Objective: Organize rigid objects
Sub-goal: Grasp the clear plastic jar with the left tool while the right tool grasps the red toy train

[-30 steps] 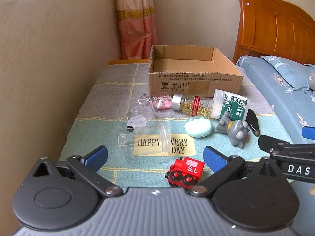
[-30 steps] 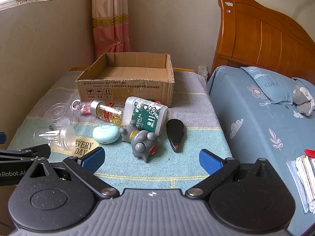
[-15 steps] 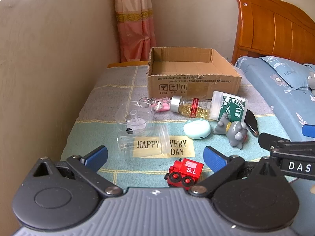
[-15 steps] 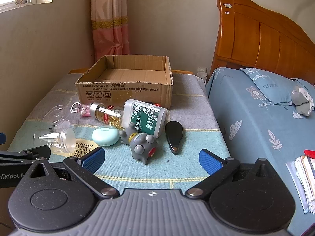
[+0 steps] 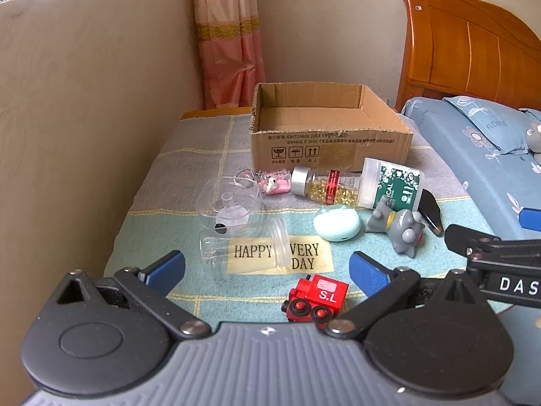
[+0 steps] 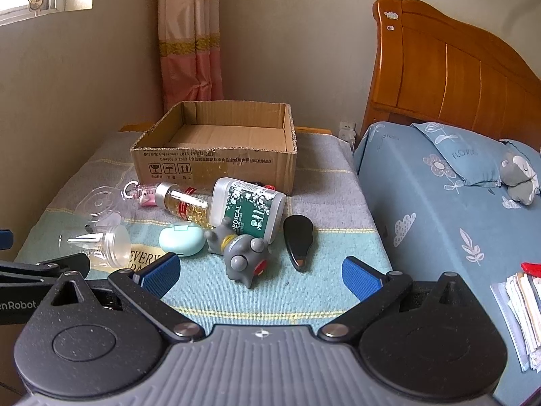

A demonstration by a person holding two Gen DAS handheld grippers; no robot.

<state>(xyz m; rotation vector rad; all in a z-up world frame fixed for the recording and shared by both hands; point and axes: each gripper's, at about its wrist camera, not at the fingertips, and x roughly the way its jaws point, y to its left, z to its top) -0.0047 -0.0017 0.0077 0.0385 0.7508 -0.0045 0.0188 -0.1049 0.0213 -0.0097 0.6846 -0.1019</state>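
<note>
An empty cardboard box [image 5: 329, 142] stands at the back of a cloth-covered table [image 5: 189, 203]; it also shows in the right wrist view [image 6: 216, 165]. In front of it lie a clear cup [image 5: 243, 247], a clear lid [image 5: 228, 199], a pink keychain bottle [image 5: 274, 184], a capsule bottle [image 5: 324, 187], a green medical jar [image 6: 245, 208], a mint case [image 5: 336, 221], a grey cat toy [image 6: 241, 253], a black oval piece [image 6: 297, 242] and a red toy train [image 5: 318, 299]. My left gripper [image 5: 267, 270] is open above the near edge, by the train. My right gripper [image 6: 260, 275] is open, short of the cat toy.
A wall runs along the table's left side [image 5: 84, 135]. A bed with blue bedding [image 6: 439, 209] and a wooden headboard [image 6: 456, 77] lies to the right, with a plush toy [image 6: 519, 177] on the pillow. A curtain [image 6: 189, 40] hangs behind the box. Papers [image 6: 520, 308] lie at the far right.
Both grippers have drawn back and up slightly, so the objects sit a little farther away. Both stay open and nothing on the table has moved.
</note>
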